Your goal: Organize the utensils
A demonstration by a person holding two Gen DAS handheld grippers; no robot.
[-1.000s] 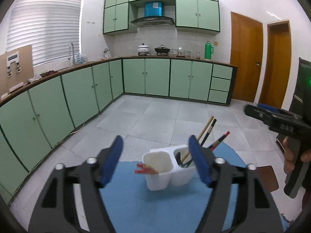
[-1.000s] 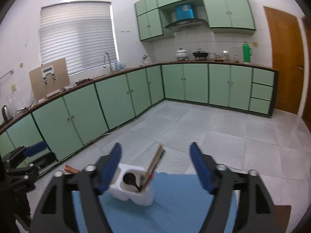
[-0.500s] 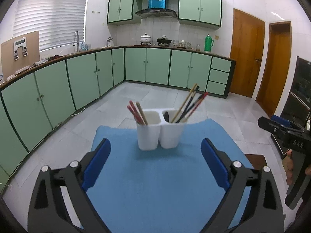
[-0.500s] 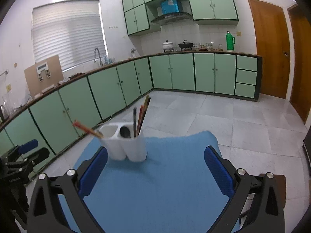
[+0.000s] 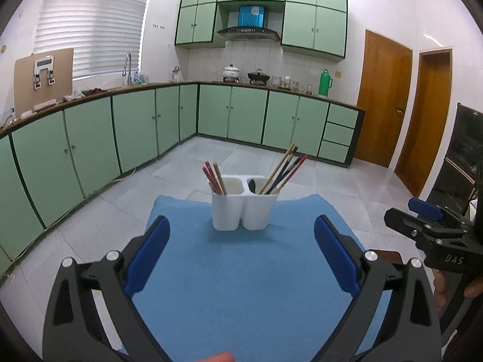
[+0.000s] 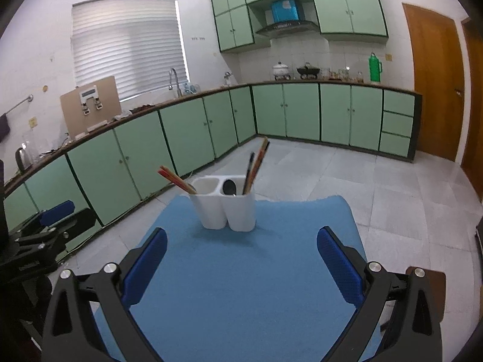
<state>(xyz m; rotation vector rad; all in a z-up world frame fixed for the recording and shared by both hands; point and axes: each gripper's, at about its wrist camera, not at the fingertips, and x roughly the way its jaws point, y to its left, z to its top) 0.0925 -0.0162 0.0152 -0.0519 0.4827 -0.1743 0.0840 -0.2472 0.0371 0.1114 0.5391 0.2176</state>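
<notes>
A white two-compartment utensil holder (image 5: 244, 208) stands upright at the far side of a blue mat (image 5: 241, 286). Its left cup holds red and tan chopsticks (image 5: 215, 178). Its right cup holds a dark spoon (image 5: 252, 184) and several chopsticks (image 5: 285, 166). My left gripper (image 5: 241, 253) is open and empty, well short of the holder. My right gripper (image 6: 241, 256) is open and empty too. The holder (image 6: 225, 208) also shows in the right wrist view, with red chopsticks (image 6: 175, 178) leaning left.
The mat (image 6: 247, 286) covers a small brown table (image 6: 434, 283). Tiled floor lies beyond it. Green cabinets (image 5: 90, 147) line the left and far walls. The right gripper (image 5: 434, 232) shows at the right in the left wrist view, the left gripper (image 6: 45, 226) at the left in the right wrist view.
Both grippers have drawn back from the holder and opened wider. The holder now looks smaller and farther off, with its chopsticks standing in it.
</notes>
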